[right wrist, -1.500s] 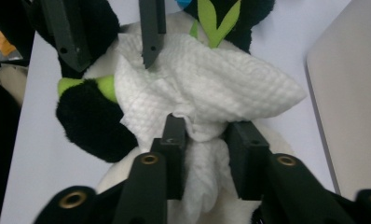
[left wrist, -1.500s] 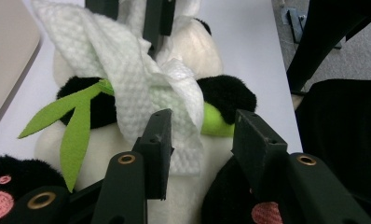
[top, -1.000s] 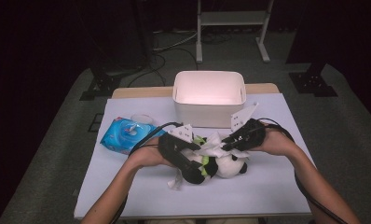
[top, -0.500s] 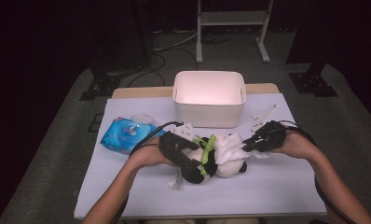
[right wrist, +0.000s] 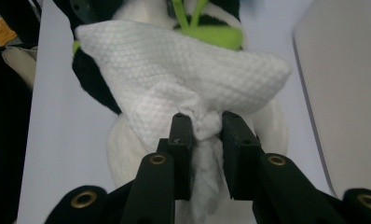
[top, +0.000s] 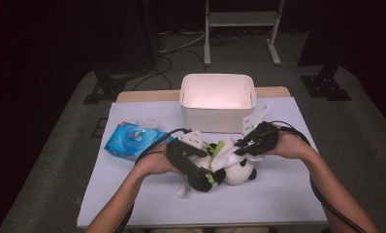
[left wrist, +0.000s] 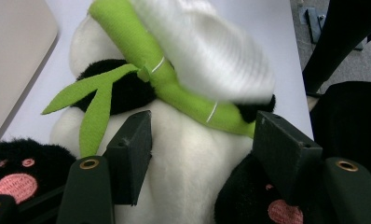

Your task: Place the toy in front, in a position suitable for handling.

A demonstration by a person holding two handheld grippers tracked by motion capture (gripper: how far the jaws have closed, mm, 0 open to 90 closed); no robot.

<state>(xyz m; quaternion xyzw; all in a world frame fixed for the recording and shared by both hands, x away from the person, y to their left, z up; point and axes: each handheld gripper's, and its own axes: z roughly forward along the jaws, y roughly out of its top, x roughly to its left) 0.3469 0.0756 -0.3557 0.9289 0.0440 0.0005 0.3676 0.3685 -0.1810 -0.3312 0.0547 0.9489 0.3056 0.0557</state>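
One plush panda [top: 230, 170] clamped by left gripper [top: 203, 172], one white wipe [right wrist: 183, 79] pinched by right gripper [right wrist: 202, 126], one bin [top: 217, 99], one wipes pack [top: 130, 141]

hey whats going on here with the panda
A person is wiping a plush panda on the table with a two-jaw gripper in each hand. The left gripper straddles the panda's white belly, jaws on either side, holding it in place. The right gripper is shut on a bunched white wipe draped over the toy near its green bamboo. A blue wipe pack lies to the left, a white bin behind.
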